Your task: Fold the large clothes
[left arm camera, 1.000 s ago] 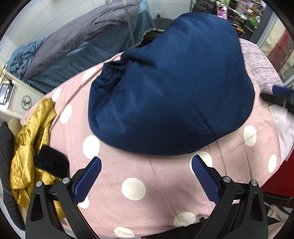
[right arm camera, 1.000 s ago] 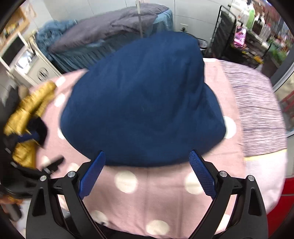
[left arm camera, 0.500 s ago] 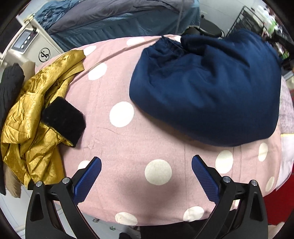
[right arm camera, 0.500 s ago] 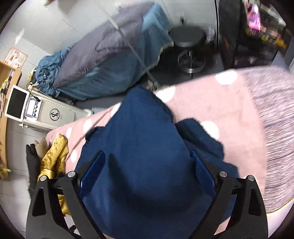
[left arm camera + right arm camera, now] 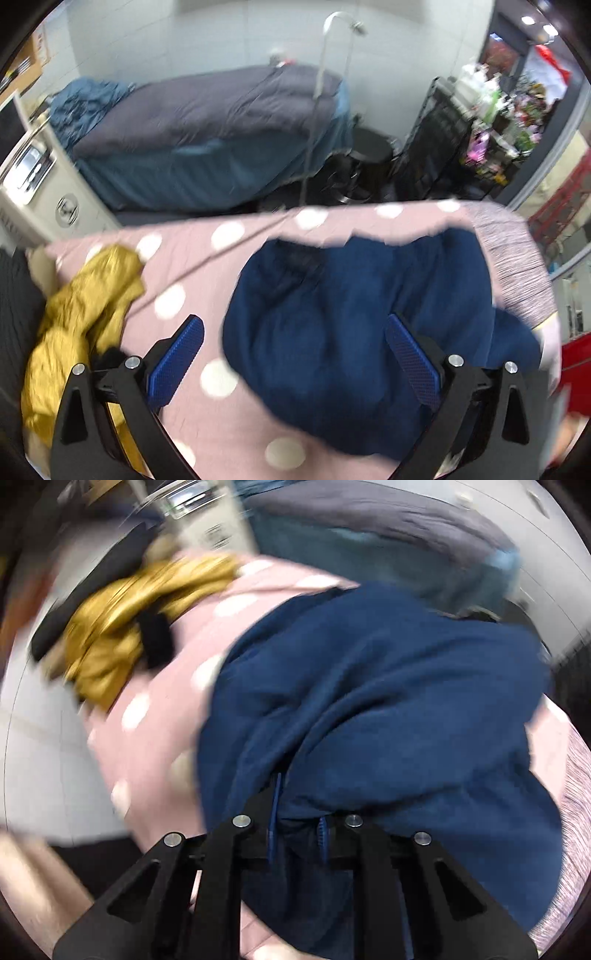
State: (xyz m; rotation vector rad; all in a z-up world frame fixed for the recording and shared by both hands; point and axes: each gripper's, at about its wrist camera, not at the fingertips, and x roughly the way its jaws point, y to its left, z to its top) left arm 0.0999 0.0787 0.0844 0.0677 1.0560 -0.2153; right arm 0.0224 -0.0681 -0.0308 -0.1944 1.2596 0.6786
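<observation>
Right wrist view: the right gripper [image 5: 297, 821] is closing on the navy garment [image 5: 388, 701] at lower centre; the left gripper [image 5: 293, 354] gapes empty.

Surface beneath my jaws: a bed covered by a pink spread with white dots [image 5: 192, 266], with a grey-striped cloth [image 5: 517, 266] along its right side. Directly on the spread lie a rumpled navy garment [image 5: 332, 332], right of centre, and a crumpled gold jacket [image 5: 85, 314] with a black trim piece [image 5: 157, 640] at the left edge.
</observation>
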